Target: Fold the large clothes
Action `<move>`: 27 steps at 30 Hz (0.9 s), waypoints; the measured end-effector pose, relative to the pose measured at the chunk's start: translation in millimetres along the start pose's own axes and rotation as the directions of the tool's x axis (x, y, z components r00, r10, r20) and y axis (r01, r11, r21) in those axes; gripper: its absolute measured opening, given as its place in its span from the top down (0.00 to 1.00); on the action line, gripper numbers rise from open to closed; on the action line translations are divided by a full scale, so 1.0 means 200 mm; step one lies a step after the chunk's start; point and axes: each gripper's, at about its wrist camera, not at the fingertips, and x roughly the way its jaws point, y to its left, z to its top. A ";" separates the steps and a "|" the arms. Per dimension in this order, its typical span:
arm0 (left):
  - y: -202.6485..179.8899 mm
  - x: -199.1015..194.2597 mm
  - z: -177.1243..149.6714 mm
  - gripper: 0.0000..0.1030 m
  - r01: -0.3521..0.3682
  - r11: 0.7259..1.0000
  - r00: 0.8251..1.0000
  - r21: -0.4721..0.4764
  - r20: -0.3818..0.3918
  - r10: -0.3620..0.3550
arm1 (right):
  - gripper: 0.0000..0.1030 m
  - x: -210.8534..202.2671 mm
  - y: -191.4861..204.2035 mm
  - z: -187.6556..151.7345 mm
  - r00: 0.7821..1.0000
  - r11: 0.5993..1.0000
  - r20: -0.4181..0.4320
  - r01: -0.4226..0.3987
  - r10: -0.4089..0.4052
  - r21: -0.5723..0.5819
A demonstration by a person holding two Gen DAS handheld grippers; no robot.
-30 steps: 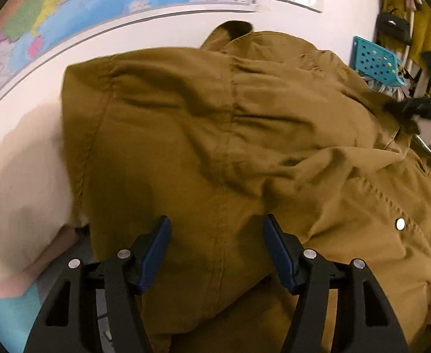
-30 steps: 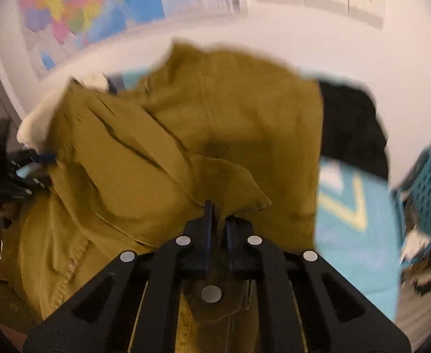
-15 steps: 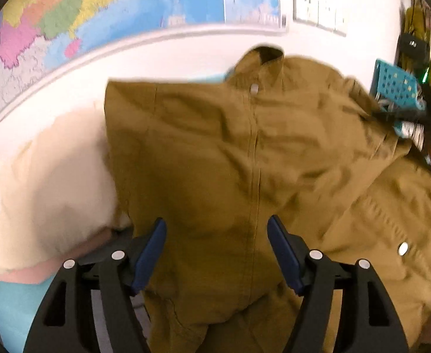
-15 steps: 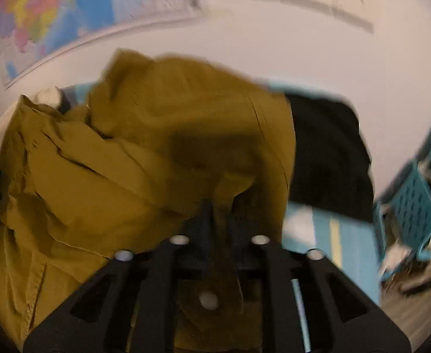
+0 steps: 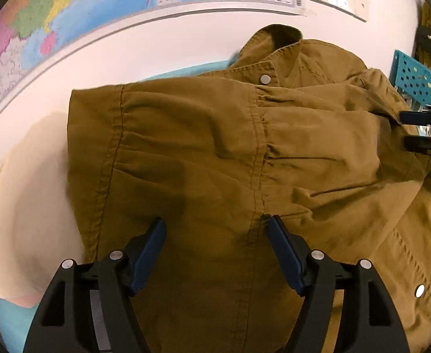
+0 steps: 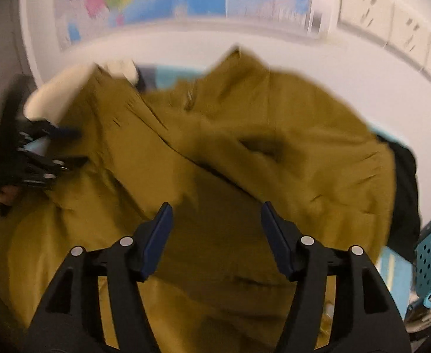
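An olive-brown jacket (image 5: 215,153) with snap buttons and a stand-up collar lies spread on the surface, one side folded over the front. It also fills the right wrist view (image 6: 245,153). My left gripper (image 5: 217,235) is open and empty just above the jacket's lower part. My right gripper (image 6: 215,223) is open and empty over the jacket's right side. The right gripper shows at the right edge of the left wrist view (image 5: 424,131), and the left gripper shows at the left of the right wrist view (image 6: 39,153).
A cream garment (image 5: 24,194) lies left of the jacket, a black garment (image 6: 404,188) to its right, on a light blue cloth (image 5: 9,317). A teal perforated basket (image 5: 415,79) stands at the right. A world map (image 5: 97,0) hangs on the white wall behind.
My right gripper has opened and let go of the jacket flap, which now lies folded across the front. My left gripper stayed open and shifted slightly over the jacket.
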 end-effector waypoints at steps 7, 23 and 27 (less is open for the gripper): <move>0.08 -0.23 0.14 0.28 0.072 0.997 0.989 -0.023 0.128 -0.069 | 0.40 -0.12 -0.09 0.21 0.986 0.995 0.148 -0.082 0.073 0.054; 0.29 0.40 0.97 0.26 0.066 0.967 0.991 -0.245 -0.093 -0.091 | 0.91 0.45 -0.23 0.84 0.999 0.995 0.046 -0.025 0.021 0.095; 0.30 0.51 1.01 0.25 0.063 0.965 0.984 -0.253 -0.146 -0.102 | 0.94 0.27 -0.39 0.76 0.979 0.974 0.186 -0.117 0.081 0.192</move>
